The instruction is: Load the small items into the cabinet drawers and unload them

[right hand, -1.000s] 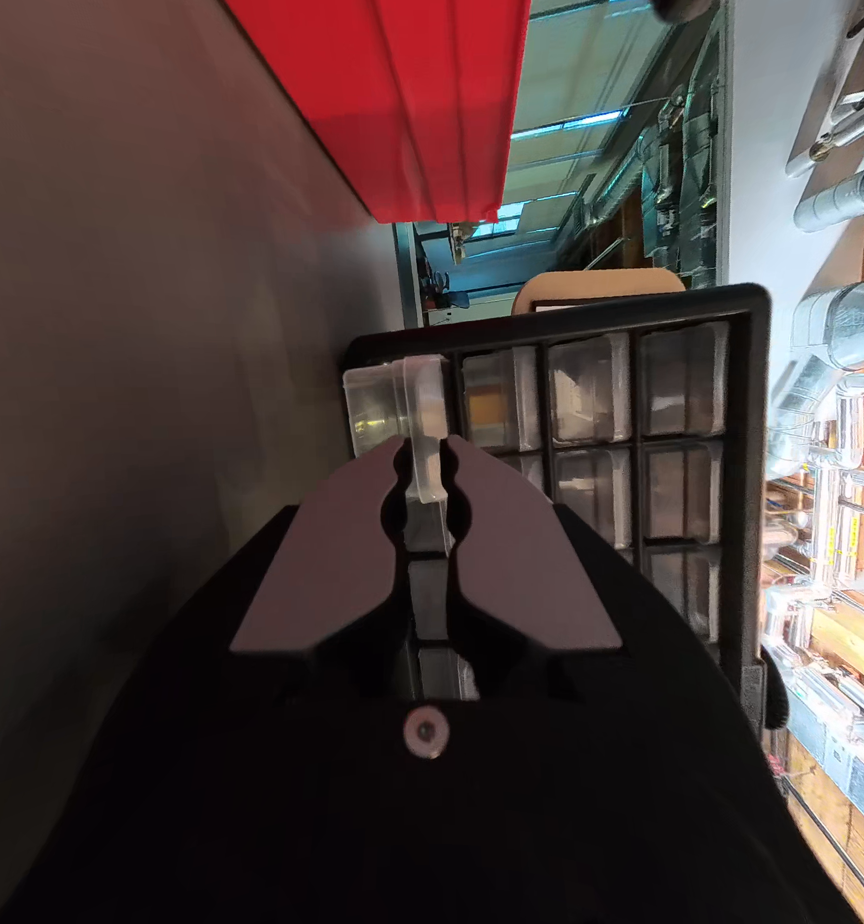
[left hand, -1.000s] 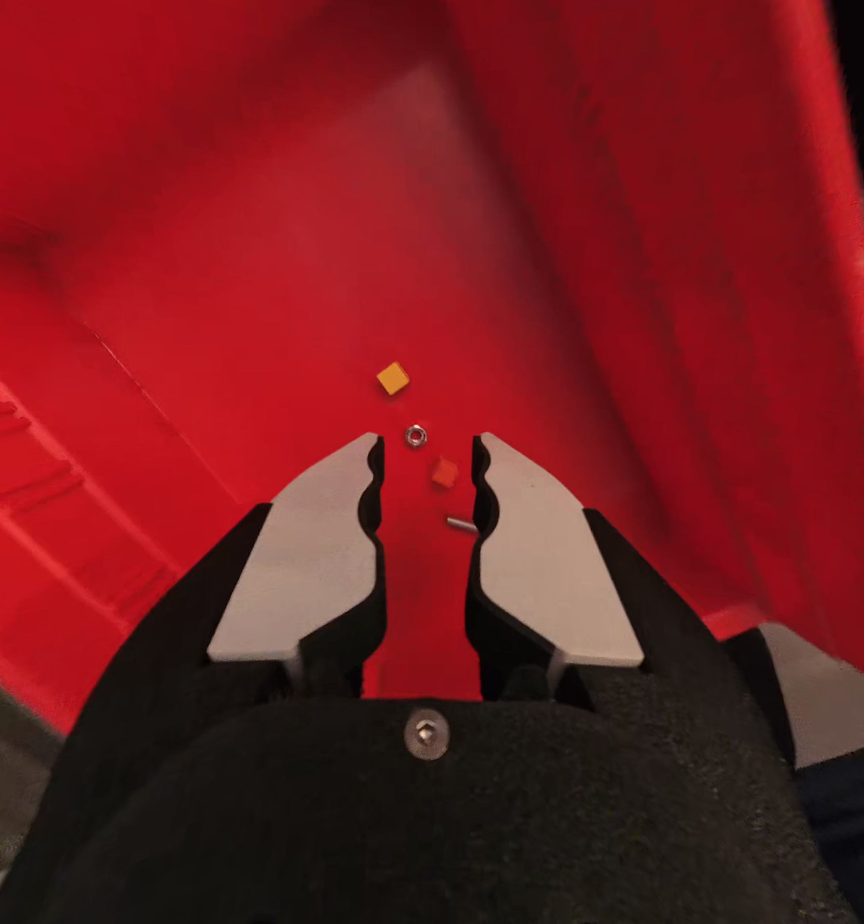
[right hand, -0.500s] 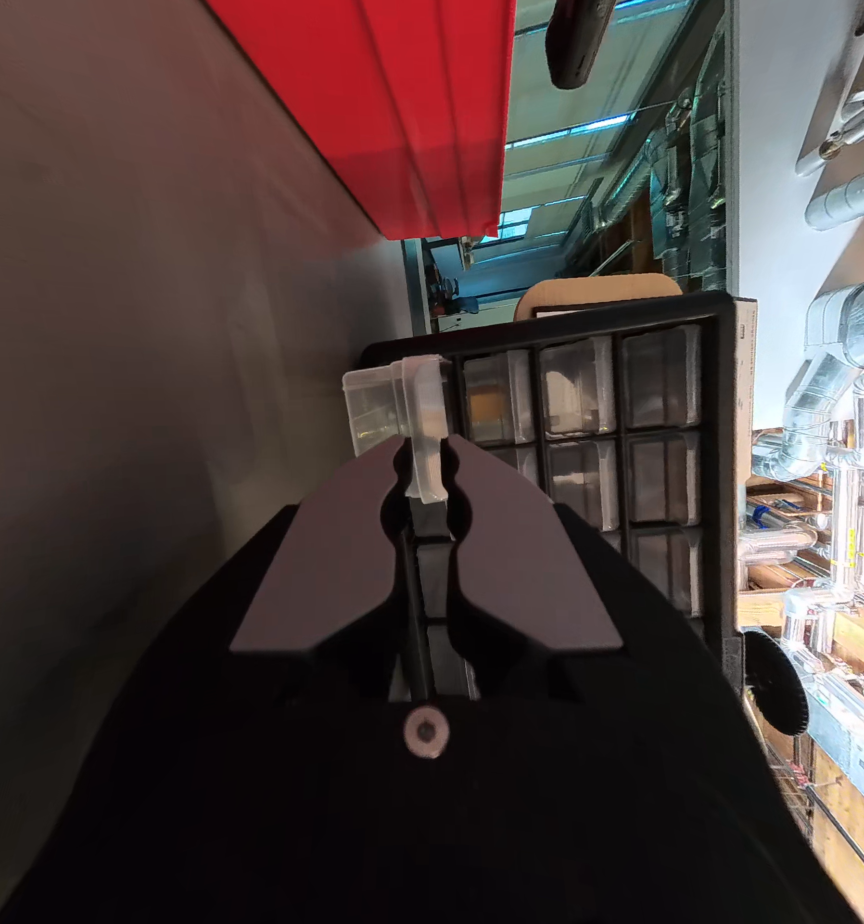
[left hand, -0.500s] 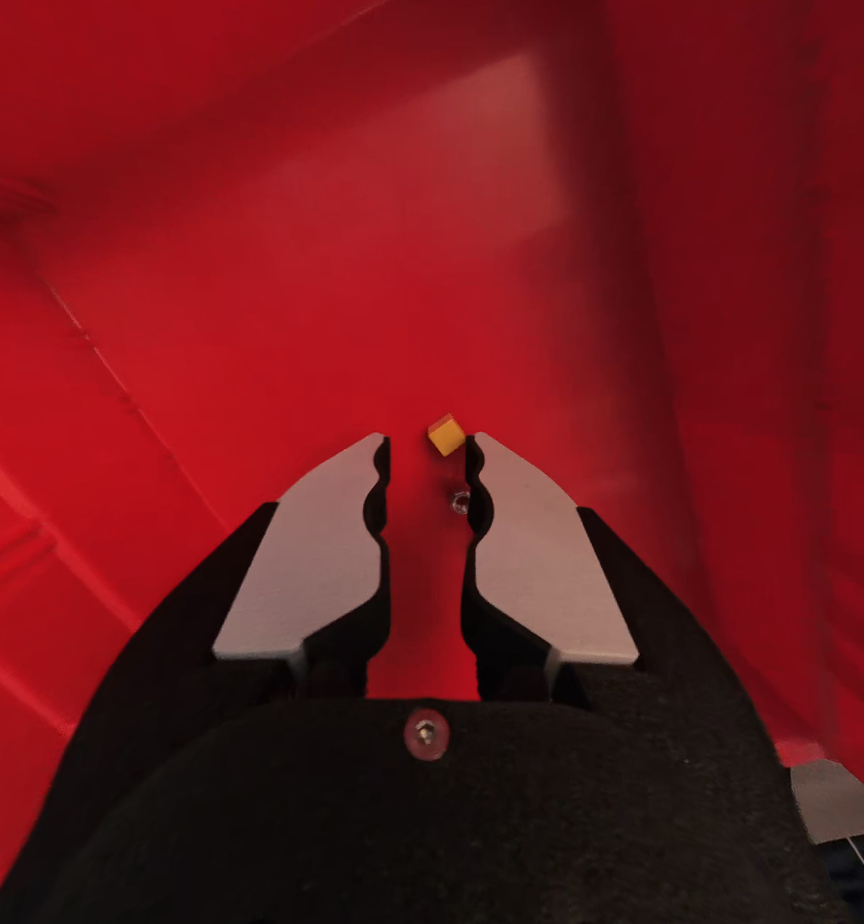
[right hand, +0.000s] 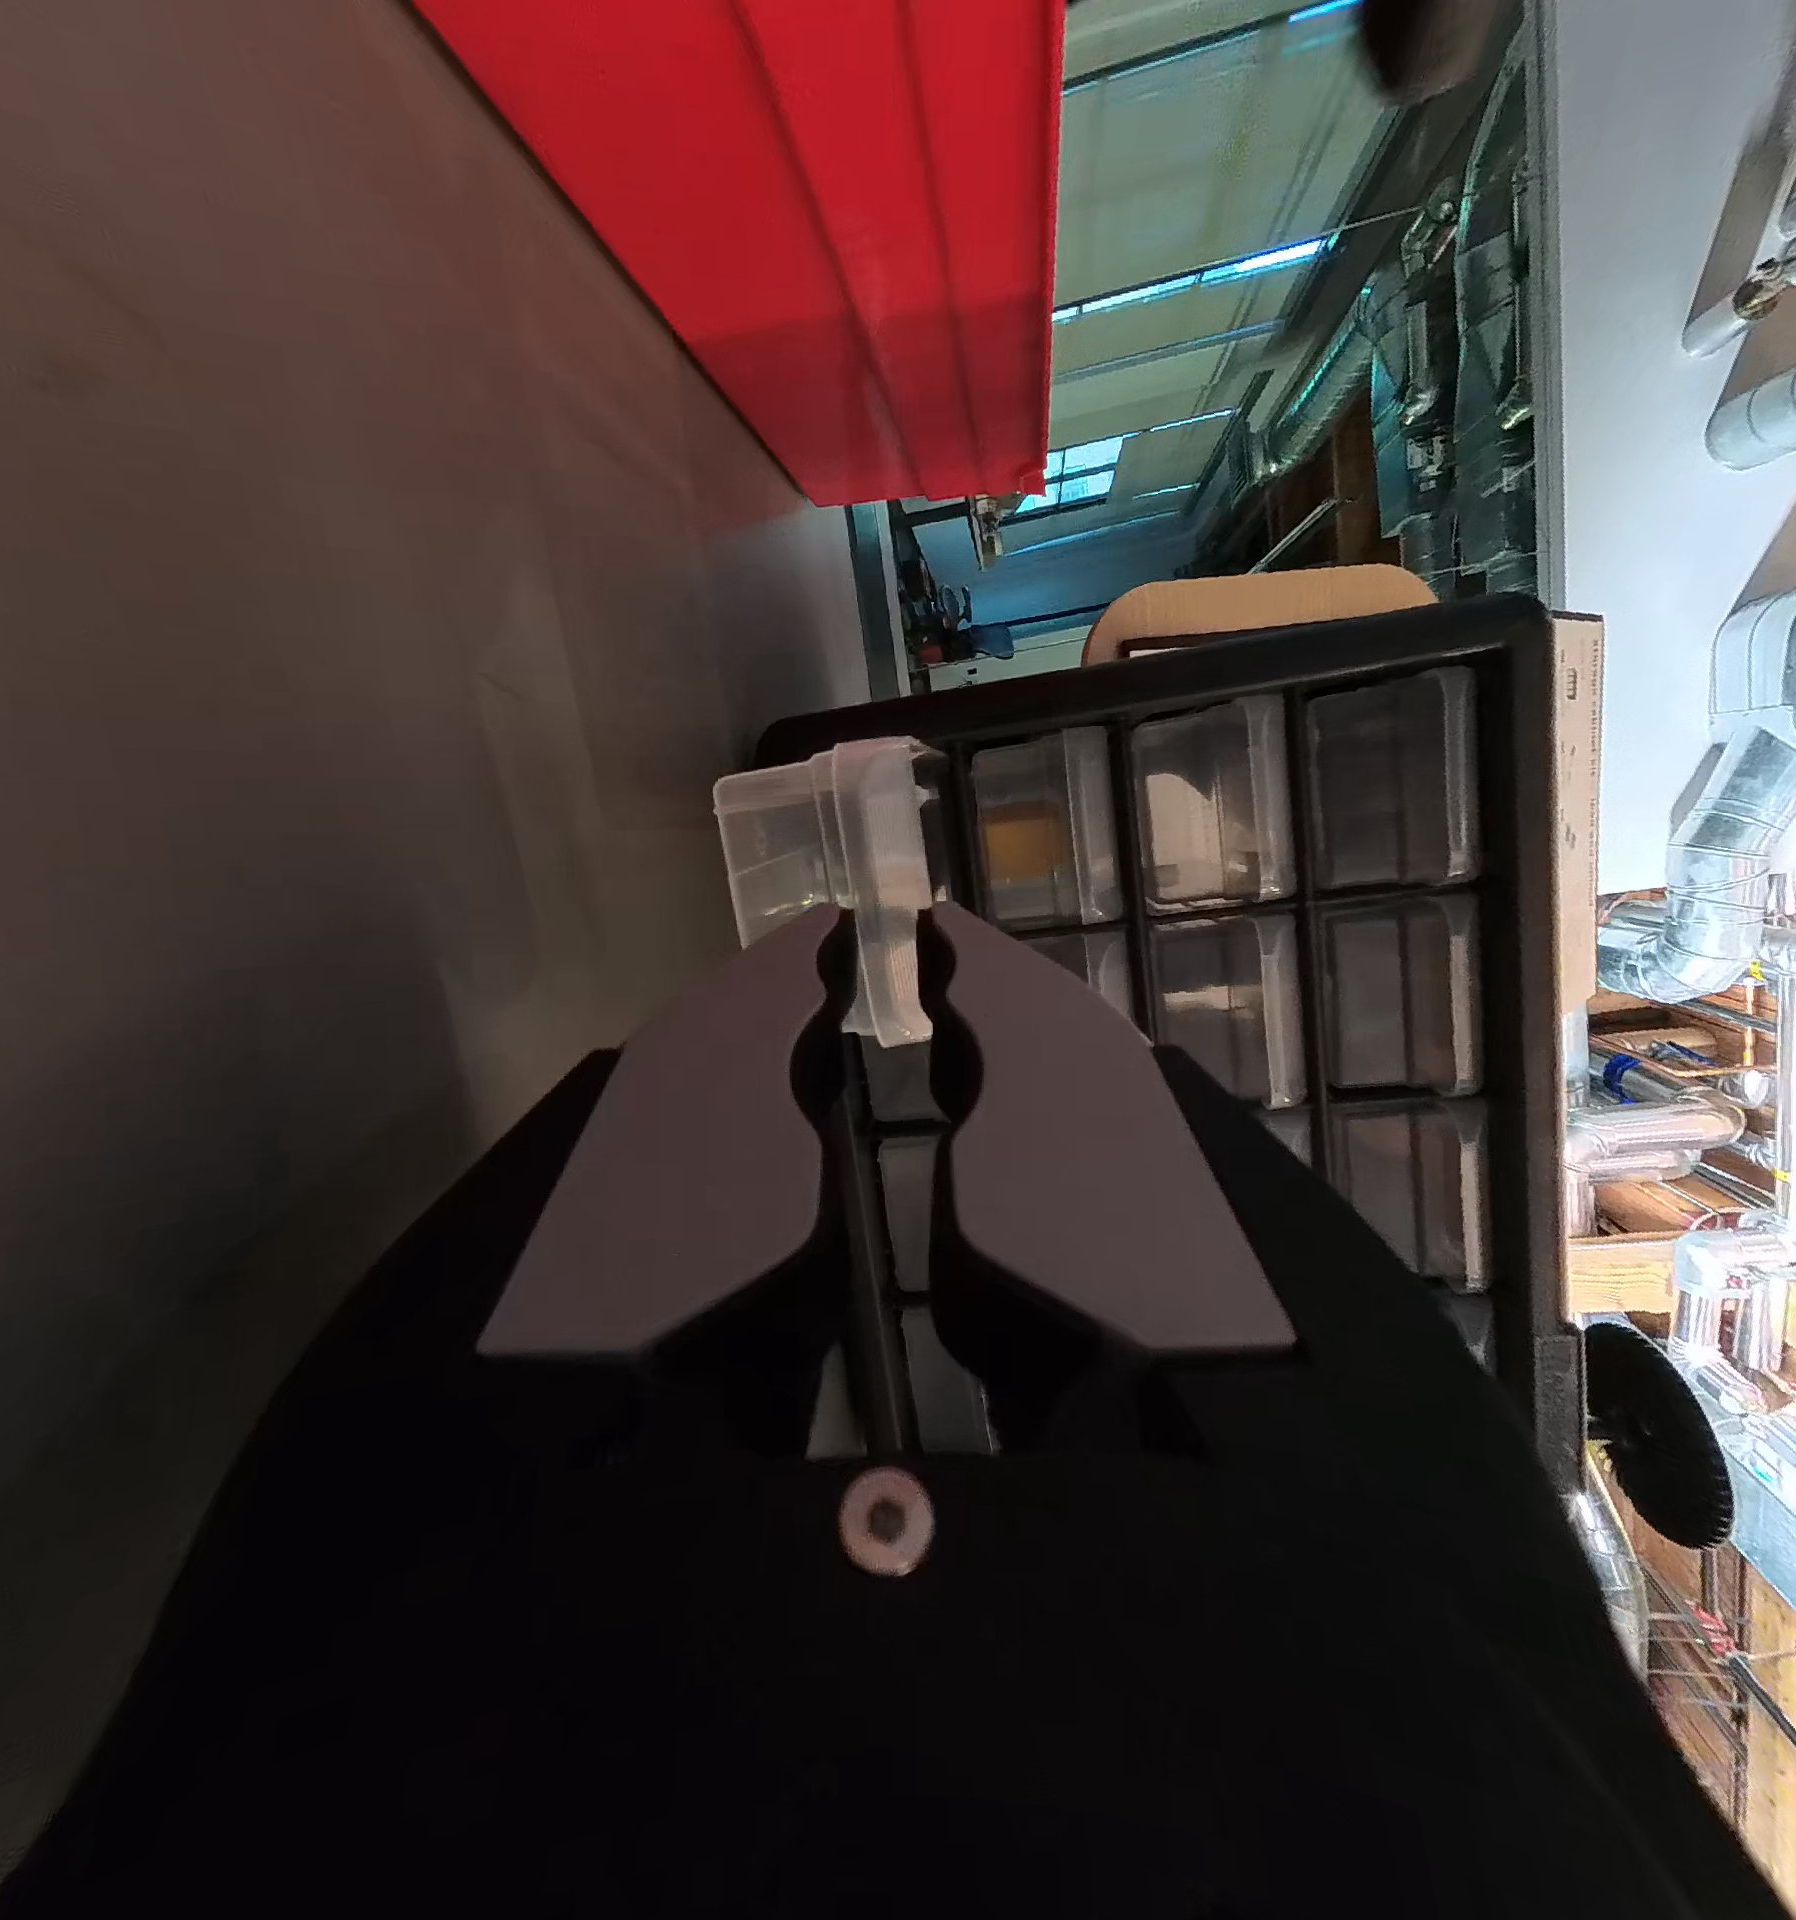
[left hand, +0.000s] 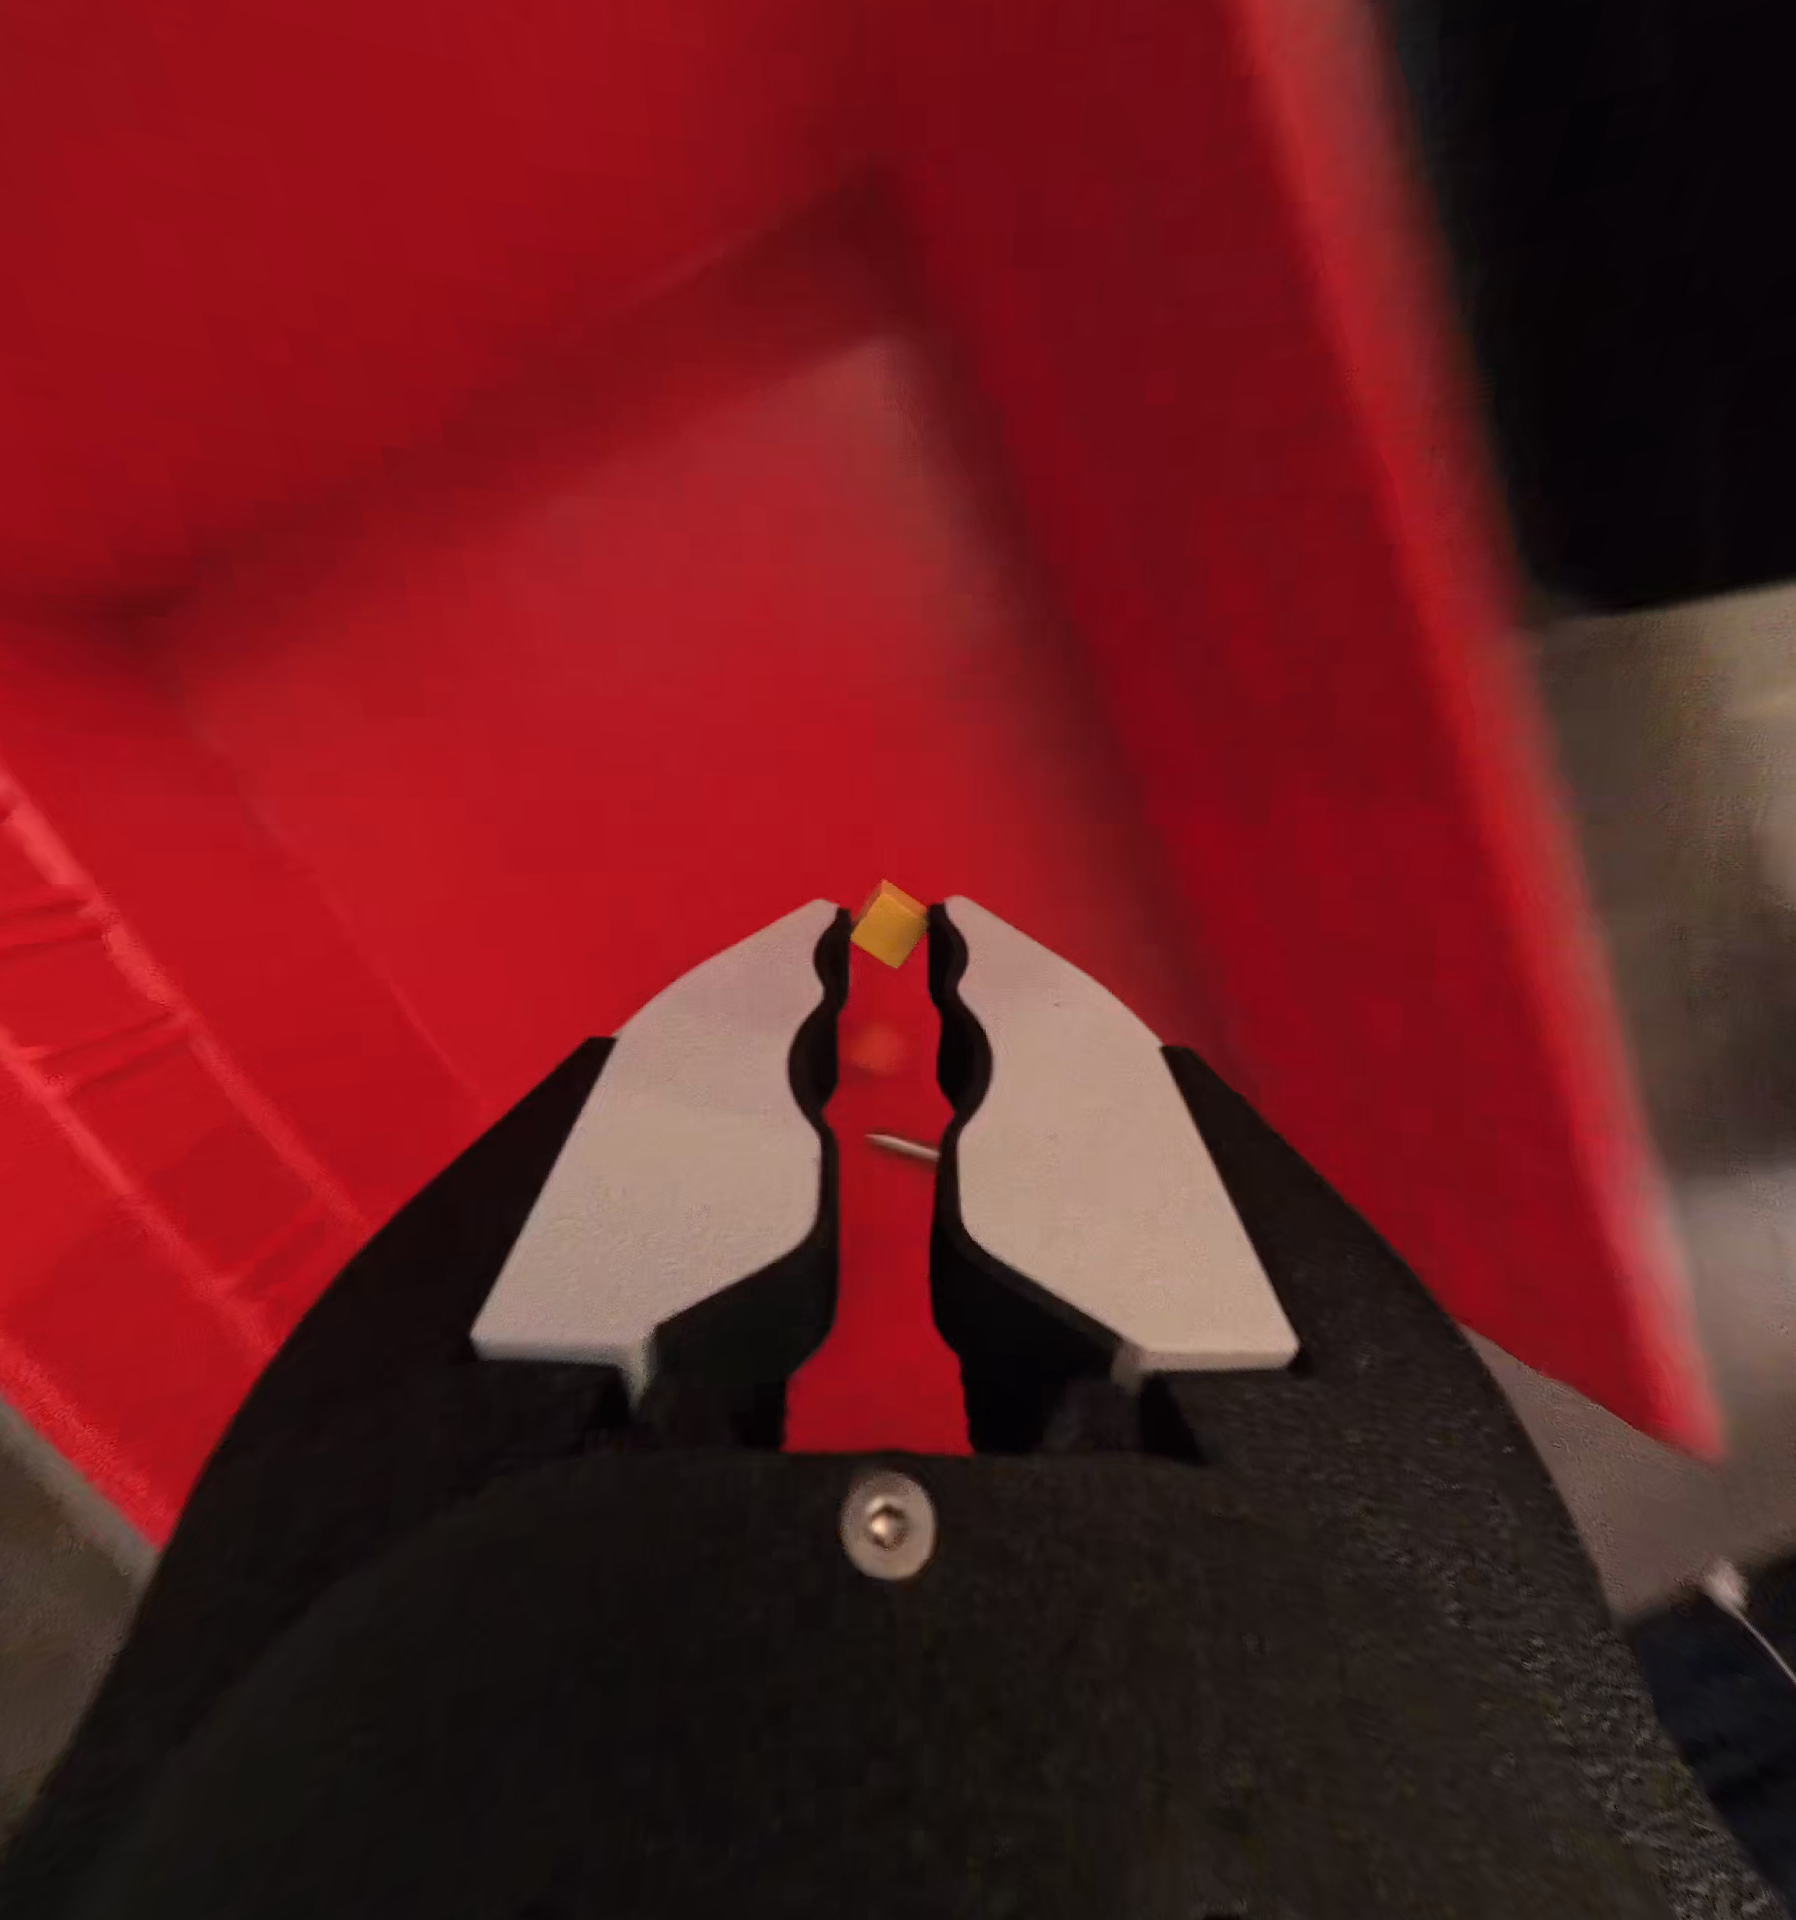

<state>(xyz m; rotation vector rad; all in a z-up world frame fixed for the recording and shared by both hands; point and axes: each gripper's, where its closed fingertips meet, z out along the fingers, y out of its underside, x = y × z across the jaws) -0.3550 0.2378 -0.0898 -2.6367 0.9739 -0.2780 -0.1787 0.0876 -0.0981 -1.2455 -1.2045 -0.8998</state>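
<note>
In the left wrist view my left gripper [left hand: 886, 920] is inside a red bin [left hand: 458, 727], shut on a small yellow cube [left hand: 886, 927] pinched between its fingertips. A blurred orange-red cube [left hand: 878, 1044] and a thin metal pin [left hand: 899, 1145] lie on the bin floor beneath the jaws. In the right wrist view my right gripper [right hand: 886, 935] is shut on the handle tab [right hand: 883, 966] of a clear drawer [right hand: 780, 842]. The drawer is pulled partway out of the black cabinet [right hand: 1517, 935].
The cabinet holds several more closed clear drawers [right hand: 1216, 800], one with something orange inside [right hand: 1019, 842]. The red bin [right hand: 821, 260] stands on the grey table [right hand: 250, 727] beyond the cabinet. A black toothed wheel [right hand: 1652, 1434] sits by the cabinet's side. Across from one pair of fingers to the other is roughly 25 cm.
My left gripper moved up to the yellow cube, closed on it and lifted it off the bin floor; the nut is out of sight. My right gripper kept hold of the drawer handle.
</note>
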